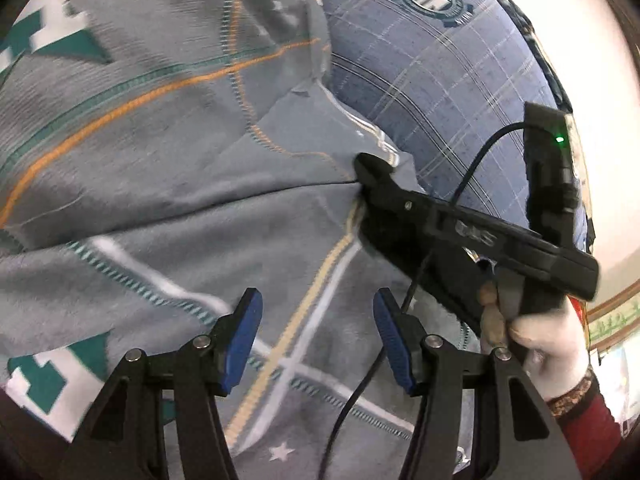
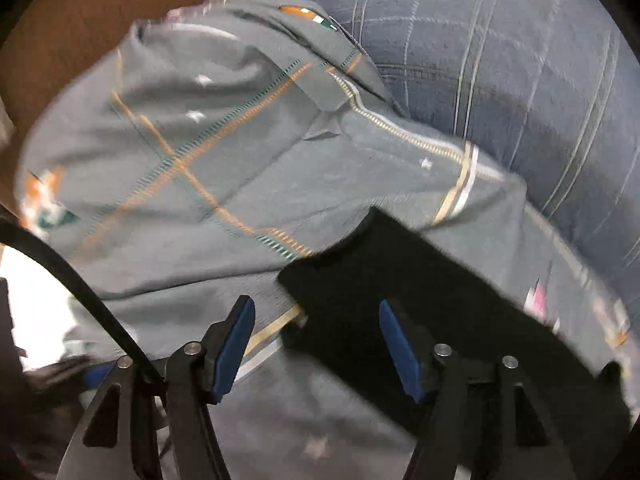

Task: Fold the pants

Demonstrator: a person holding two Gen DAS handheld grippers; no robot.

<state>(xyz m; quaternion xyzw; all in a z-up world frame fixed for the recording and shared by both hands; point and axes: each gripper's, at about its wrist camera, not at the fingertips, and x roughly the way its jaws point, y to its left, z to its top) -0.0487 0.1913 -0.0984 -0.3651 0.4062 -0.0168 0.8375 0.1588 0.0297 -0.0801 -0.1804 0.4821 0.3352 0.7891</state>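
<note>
Grey pants (image 1: 168, 168) with orange, teal and white stitched lines lie folded over on a blue plaid bedspread (image 1: 432, 80). My left gripper (image 1: 318, 336) is open just above the cloth, with nothing between its blue pads. The right gripper shows in the left wrist view (image 1: 372, 192), its tip pressed into a fold at the pants' edge. In the right wrist view the pants (image 2: 208, 152) fill the middle, and my right gripper (image 2: 316, 340) stands open over them. A black shape (image 2: 400, 300) lies across the cloth between its fingers.
The blue plaid bedspread (image 2: 500, 80) runs to the right and back. A brown surface (image 2: 72, 32) lies beyond the pants at the left. A black cable (image 1: 360, 384) hangs between the grippers. A white-gloved hand (image 1: 552, 352) holds the right gripper.
</note>
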